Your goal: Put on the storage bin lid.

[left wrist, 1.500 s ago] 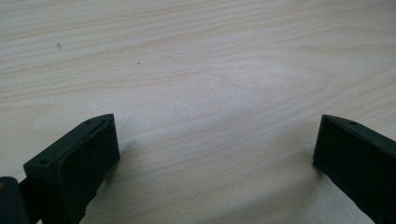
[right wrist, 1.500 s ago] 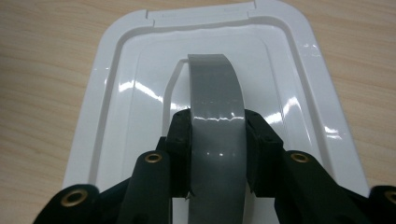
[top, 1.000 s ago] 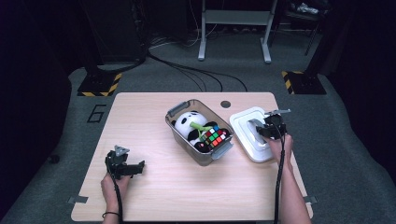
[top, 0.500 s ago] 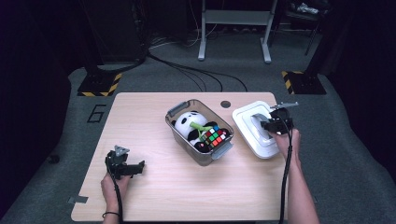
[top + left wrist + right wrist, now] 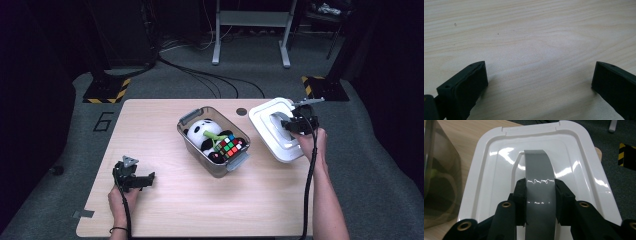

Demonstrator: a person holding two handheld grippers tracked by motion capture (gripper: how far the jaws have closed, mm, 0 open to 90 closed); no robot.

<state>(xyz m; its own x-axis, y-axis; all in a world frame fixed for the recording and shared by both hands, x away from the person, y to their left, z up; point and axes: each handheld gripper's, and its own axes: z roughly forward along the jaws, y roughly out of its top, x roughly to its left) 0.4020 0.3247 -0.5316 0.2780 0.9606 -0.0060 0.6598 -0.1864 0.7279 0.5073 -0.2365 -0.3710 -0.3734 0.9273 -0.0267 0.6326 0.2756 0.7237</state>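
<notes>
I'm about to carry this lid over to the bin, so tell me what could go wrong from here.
1. The right gripper is shut on the lid only at its grey handle, so the wide lid could tilt or swing as it travels.
2. The plush panda and colour cube stand about level with the rim of the clear bin; the lid may not seat flat.
3. The left gripper sits open, far from the bin, so a push could slide it.

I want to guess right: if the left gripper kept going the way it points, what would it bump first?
Probably the clear plastic box holding the panda toy. The left gripper, jaws open, points right across the bare wooden table. Its aim may pass just in front of the box; depth is hard to judge.
</notes>
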